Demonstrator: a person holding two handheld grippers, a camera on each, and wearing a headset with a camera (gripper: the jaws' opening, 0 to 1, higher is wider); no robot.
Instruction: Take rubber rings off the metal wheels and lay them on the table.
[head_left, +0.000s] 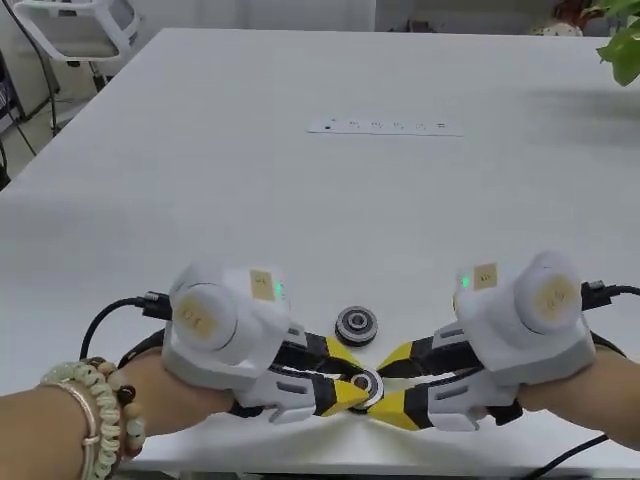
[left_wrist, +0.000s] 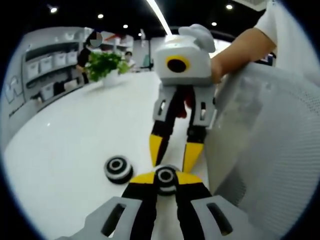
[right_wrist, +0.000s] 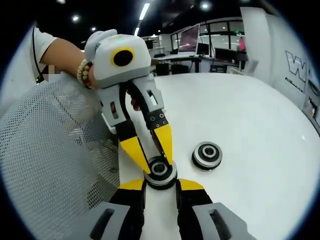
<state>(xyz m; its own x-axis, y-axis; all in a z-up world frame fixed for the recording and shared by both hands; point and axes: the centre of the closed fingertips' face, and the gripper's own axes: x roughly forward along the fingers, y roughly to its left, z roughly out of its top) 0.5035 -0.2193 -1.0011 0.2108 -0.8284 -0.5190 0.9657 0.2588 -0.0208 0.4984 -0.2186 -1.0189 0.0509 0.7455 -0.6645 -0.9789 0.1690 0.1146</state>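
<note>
Pinching the metal wheel (right_wrist: 160, 172) near the table's (head_left: 300, 200) near edge, the left gripper (head_left: 342, 376) steadies it while the right gripper (head_left: 395, 383) clamps the same wheel from the opposite side. A second wheel (head_left: 356, 325) lies just beyond, ring on. Step in hand: stripping the first rubber ring (right_wrist: 160, 184). Next, one gripper likely must catch the ring's edge and peel it away.
</note>
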